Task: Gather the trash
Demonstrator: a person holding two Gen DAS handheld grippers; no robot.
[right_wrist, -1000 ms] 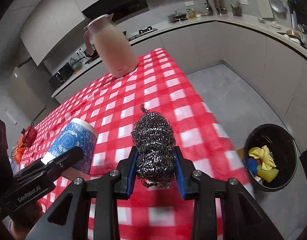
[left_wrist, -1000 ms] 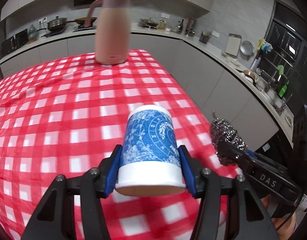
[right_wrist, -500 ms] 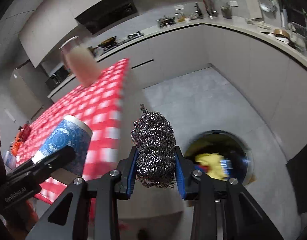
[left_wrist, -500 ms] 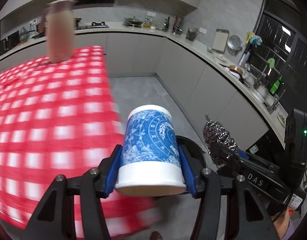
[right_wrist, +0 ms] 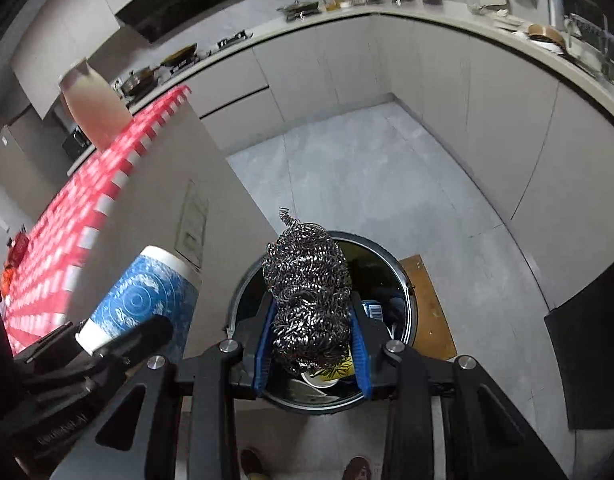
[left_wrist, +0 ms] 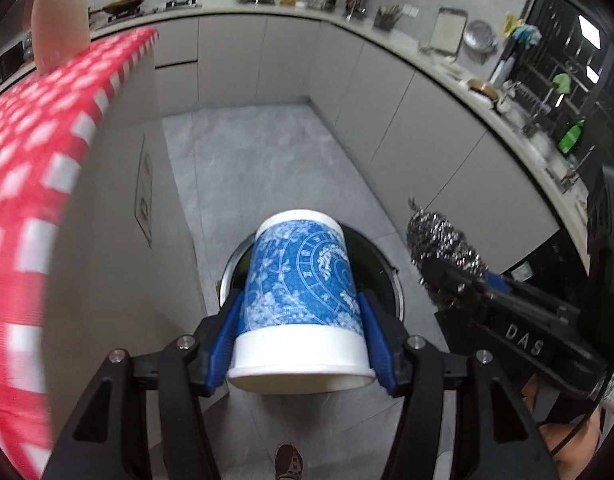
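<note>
The left gripper (left_wrist: pixel 303 336) held a blue-and-white patterned paper cup (left_wrist: pixel 301 280) upside down, rim toward the camera, its blue pads (left_wrist: pixel 226 344) set against the cup's sides; the jaws had just been opening a little with the cup between them, and the cup still sat in the grip. The right gripper (right_wrist: pixel 311 340) was clamped on a steel wool scourer (right_wrist: pixel 307 292), the wiry ball bulging out above and below its blue pads. Both grippers pointed steeply down over a round black trash bin (right_wrist: pixel 405 280) standing on the grey floor. In the right wrist view the bin lay directly behind the scourer at the centre, with a yellow item and other scraps visible inside at 6 o'clock of its opening, and a brown board (right_wrist: pixel 429 304) lay on the floor at the bin's 3 o'clock. In the left wrist view the bin's rim (left_wrist: pixel 393 280) showed behind the cup, and the scourer appeared at 3 o'clock of the cup. The table with its red-and-white checked cloth (left_wrist: pixel 35 168) stood at 9 to 10 o'clock, bearing a pink jug (left_wrist: pixel 55 20) at its far end. A shoe (left_wrist: pixel 289 462) of the person showed at 6 o'clock.
</note>
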